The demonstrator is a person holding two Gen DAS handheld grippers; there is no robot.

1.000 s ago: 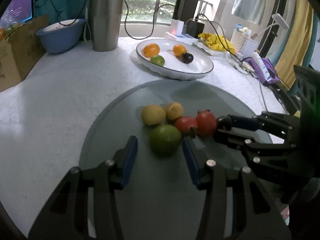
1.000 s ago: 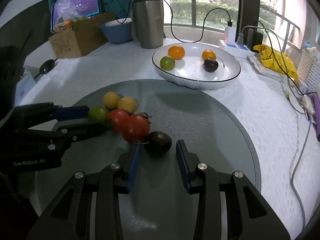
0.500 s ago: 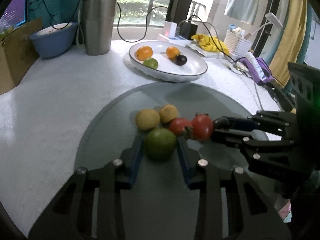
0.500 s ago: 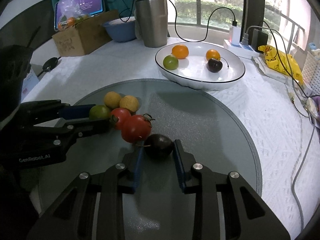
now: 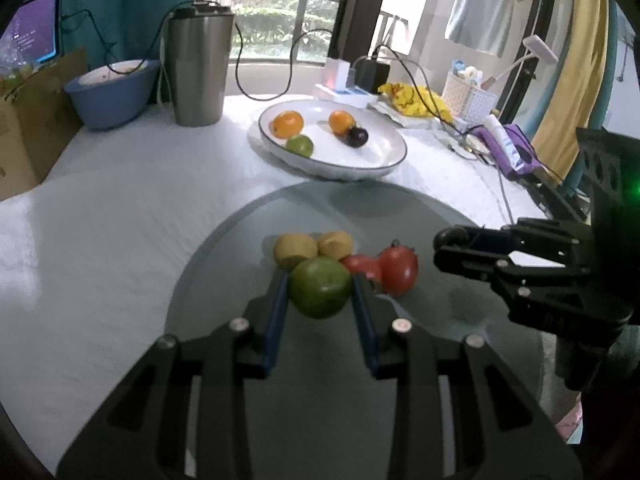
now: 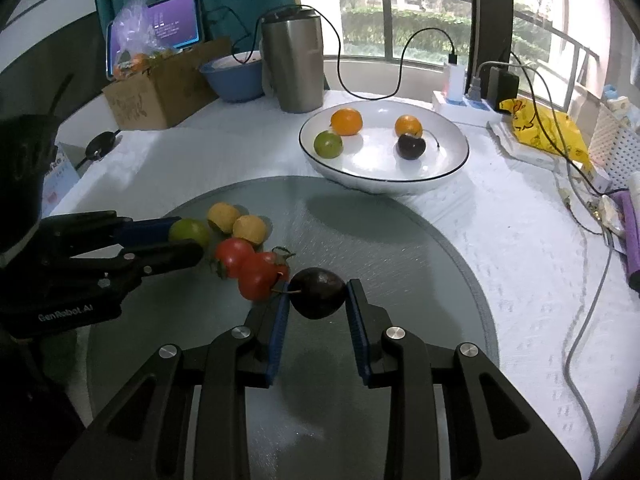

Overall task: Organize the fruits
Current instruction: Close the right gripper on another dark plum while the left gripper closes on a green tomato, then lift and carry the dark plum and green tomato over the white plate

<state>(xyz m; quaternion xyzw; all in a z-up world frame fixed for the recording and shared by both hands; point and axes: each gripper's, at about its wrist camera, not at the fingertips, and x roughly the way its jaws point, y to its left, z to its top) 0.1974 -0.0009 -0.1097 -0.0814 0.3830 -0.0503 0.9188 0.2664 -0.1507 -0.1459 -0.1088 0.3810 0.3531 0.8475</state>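
On the round glass mat (image 5: 440,216) my left gripper (image 5: 320,280) is closing its jaws, and both blue pads touch the green fruit (image 5: 320,292) between them. Behind it lie two yellow fruits (image 5: 294,250) and two red tomatoes (image 5: 398,270). To the right of the tomatoes (image 6: 260,276), my right gripper (image 6: 318,292) is shut on a dark purple fruit (image 6: 318,300). The white plate (image 6: 372,160) further back holds two oranges, a green fruit and a dark fruit. The left gripper (image 6: 180,240) shows at the left of the right wrist view.
A steel tumbler (image 5: 200,68), a blue bowl (image 5: 112,92) and a cardboard box (image 6: 160,88) stand at the back left. Cables, a power strip (image 6: 460,100), a yellow bag (image 6: 544,128) and a white basket (image 5: 468,96) crowd the back right.
Both grippers' jaws have narrowed from wide apart to touching their fruits: the left onto the green fruit, the right onto the dark fruit. Both have crept slightly forward.
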